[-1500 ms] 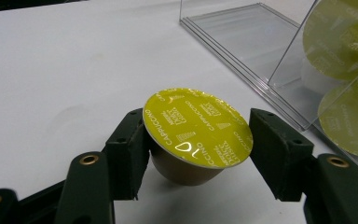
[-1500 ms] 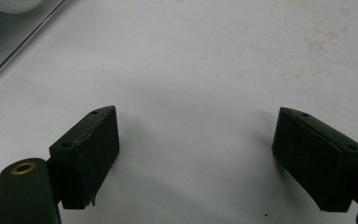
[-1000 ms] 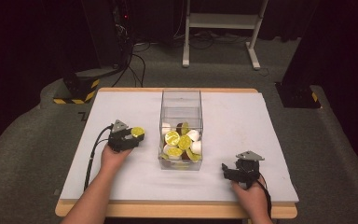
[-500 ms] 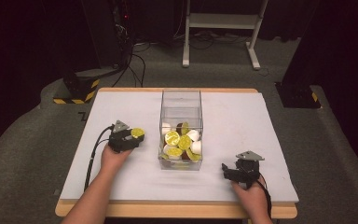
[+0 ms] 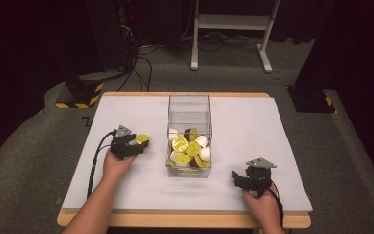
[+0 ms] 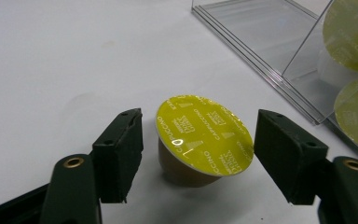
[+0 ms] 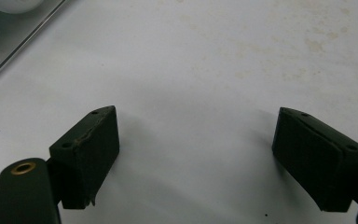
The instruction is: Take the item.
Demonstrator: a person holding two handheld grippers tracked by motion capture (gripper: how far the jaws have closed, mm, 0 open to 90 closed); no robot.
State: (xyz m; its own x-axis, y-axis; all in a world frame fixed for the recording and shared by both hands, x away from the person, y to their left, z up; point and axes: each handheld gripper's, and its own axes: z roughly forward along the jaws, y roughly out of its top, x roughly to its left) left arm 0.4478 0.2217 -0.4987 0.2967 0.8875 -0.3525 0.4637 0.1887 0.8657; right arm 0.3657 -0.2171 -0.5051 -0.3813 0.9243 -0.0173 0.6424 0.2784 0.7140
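A yellow-lidded capsule (image 6: 204, 140) stands upright on the white table (image 6: 51, 70), lid tilted.

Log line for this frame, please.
left gripper: jaws just opened, clear of yellow-lidded capsule standing on table | right gripper: open, nothing between | clear box: holds capsules

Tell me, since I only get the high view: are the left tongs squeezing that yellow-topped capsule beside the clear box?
Observer: No. In the left gripper view the capsule stands on the table between the left tongs, with a gap on each side. The jaws have just been opening.
Operator: Can you read anything on its top?
Observer: Yes, the yellow lid has "Cappuccino" printed round its edge.
Operator: And the right tongs, are they carrying anything?
Observer: No. In the right gripper view the right tongs are wide open over bare white table, with nothing between them.
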